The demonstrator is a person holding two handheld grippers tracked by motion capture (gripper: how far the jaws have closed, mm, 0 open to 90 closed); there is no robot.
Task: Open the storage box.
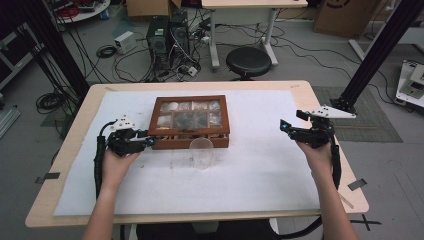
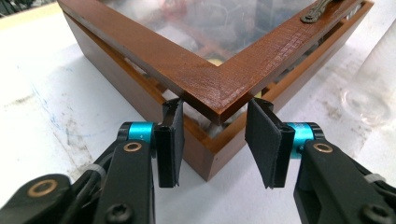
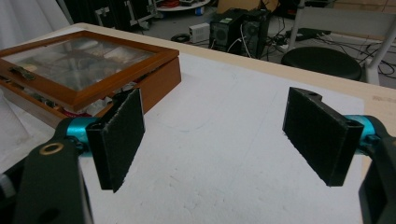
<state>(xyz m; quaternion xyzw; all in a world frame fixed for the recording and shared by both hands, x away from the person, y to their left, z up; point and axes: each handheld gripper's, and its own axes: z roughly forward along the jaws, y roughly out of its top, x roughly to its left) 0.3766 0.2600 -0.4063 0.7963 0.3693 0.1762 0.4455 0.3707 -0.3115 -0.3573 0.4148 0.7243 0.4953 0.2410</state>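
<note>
A brown wooden box (image 1: 190, 120) with a glass lid stands at the middle of the table, and several compartments show through the glass. In the left gripper view the lid (image 2: 210, 88) sits slightly raised, with a gap above the box's base. My left gripper (image 1: 149, 141) is at the box's front left corner, open, its pads (image 2: 170, 140) on either side of the lid's corner. My right gripper (image 1: 284, 125) hovers open well to the right of the box (image 3: 88, 70), with nothing between its pads (image 3: 116, 135). A clear plastic cup (image 1: 201, 152) stands just in front of the box.
A white mat (image 1: 250, 170) covers most of the wooden table. A metal latch (image 2: 320, 10) sits on the lid's front edge. Beyond the table's far edge are a black stool (image 1: 248, 61), computer towers (image 1: 167, 37) and loose cables on the floor.
</note>
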